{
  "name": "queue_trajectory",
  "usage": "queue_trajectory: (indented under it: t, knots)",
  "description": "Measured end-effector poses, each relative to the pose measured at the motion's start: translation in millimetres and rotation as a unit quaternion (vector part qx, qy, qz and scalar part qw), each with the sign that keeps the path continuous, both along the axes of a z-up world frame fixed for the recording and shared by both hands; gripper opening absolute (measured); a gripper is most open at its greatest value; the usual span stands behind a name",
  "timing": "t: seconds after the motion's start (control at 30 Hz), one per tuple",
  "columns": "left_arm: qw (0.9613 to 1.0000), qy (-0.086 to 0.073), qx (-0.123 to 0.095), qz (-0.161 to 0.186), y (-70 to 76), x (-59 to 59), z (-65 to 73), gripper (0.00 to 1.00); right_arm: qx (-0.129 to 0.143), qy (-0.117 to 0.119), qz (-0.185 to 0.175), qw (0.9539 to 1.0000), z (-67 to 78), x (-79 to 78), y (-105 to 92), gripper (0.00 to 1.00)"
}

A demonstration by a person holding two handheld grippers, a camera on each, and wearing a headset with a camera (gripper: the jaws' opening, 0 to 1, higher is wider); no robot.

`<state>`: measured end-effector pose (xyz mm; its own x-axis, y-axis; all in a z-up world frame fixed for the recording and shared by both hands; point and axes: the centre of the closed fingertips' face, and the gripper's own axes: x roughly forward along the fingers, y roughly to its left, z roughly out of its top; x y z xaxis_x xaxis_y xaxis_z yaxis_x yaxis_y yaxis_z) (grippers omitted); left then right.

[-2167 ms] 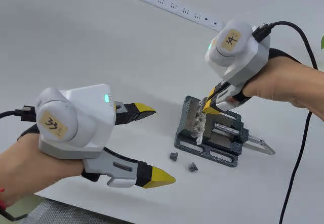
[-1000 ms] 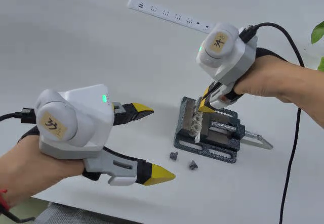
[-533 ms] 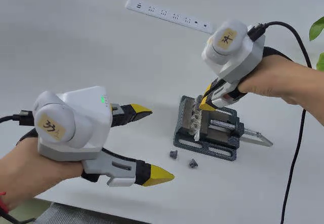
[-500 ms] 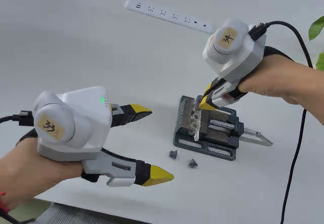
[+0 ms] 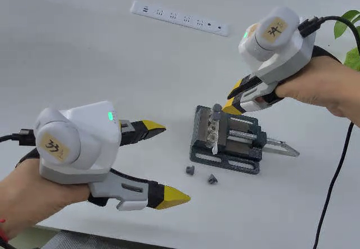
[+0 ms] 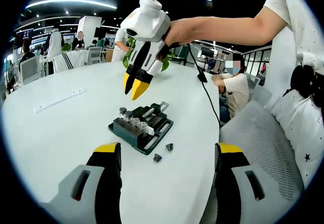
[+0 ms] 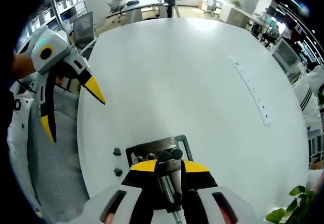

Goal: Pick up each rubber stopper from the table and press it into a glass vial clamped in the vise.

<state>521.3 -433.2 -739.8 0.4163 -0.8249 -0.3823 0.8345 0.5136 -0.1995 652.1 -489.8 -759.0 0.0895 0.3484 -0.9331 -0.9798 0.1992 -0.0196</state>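
Note:
A dark vise (image 5: 246,148) on the white table clamps a row of glass vials (image 5: 212,132). The farthest vial carries a grey stopper (image 5: 216,109). Two loose stoppers (image 5: 189,170) (image 5: 212,178) lie just in front of the vise. My right gripper (image 5: 231,108) hovers above and to the right of the vials, its jaws a narrow gap apart with nothing between them. My left gripper (image 5: 165,162) hangs wide open and empty to the left of the vise. From the left gripper view I see the vise (image 6: 129,131), both loose stoppers (image 6: 169,146) (image 6: 157,158) and the right gripper (image 6: 133,88).
A white power strip (image 5: 180,17) lies at the far side of the table. A black cable (image 5: 337,164) runs down the right side from my right gripper. Green leaves (image 5: 351,41) poke in at the right edge. The table's near edge (image 5: 225,239) is close to my left gripper.
My right gripper has lifted up and to the right, off the vials, leaving a stopper seated in the far vial. The left gripper has barely moved.

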Motion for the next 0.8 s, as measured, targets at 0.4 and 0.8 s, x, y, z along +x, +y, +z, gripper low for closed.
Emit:
queue_trajectory:
  t: [0.4, 0.8]
  knots:
    - [0.9999, 0.000, 0.013, -0.007, -0.4, 1.4, -2.2, 0.70, 0.026, -0.014, -0.020, 0.9994, 11.8, -8.8, -18.0, 0.17]
    - [0.9996, 0.004, 0.027, -0.011, 2.3, 4.9, -10.1, 0.61, 0.060, -0.028, -0.045, 0.9968, 21.7, -26.6, -39.6, 0.23]
